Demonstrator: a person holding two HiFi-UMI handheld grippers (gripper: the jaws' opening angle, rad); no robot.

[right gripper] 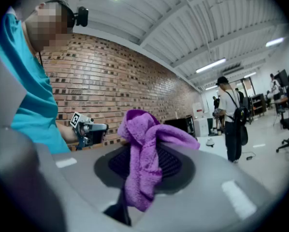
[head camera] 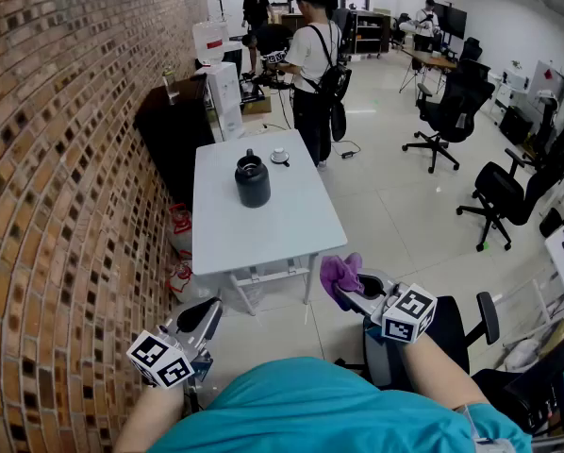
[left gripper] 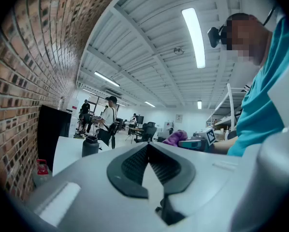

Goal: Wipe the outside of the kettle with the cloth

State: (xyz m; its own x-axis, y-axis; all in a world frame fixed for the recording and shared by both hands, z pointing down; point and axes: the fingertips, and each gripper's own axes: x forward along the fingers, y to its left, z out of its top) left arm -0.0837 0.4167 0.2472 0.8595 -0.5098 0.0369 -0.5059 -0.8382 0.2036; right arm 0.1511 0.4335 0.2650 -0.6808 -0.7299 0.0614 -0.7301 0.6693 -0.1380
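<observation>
Right gripper clamps the purple cloth. Left gripper has jaws together, empty. Both are near the person. Black kettle stands upright on the white table, well apart, farther off.

Black kettle upright on the white table, purple cloth pinched in the right gripper.
The kettle is squat and dark, lid on with a small knob on top, standing alone near the middle of the tabletop, toward its far half. The cloth is a soft, fuzzy purple rag, bunched between the jaws, one fold flopping over the top and a tail hanging down, well apart from the kettle.
</observation>
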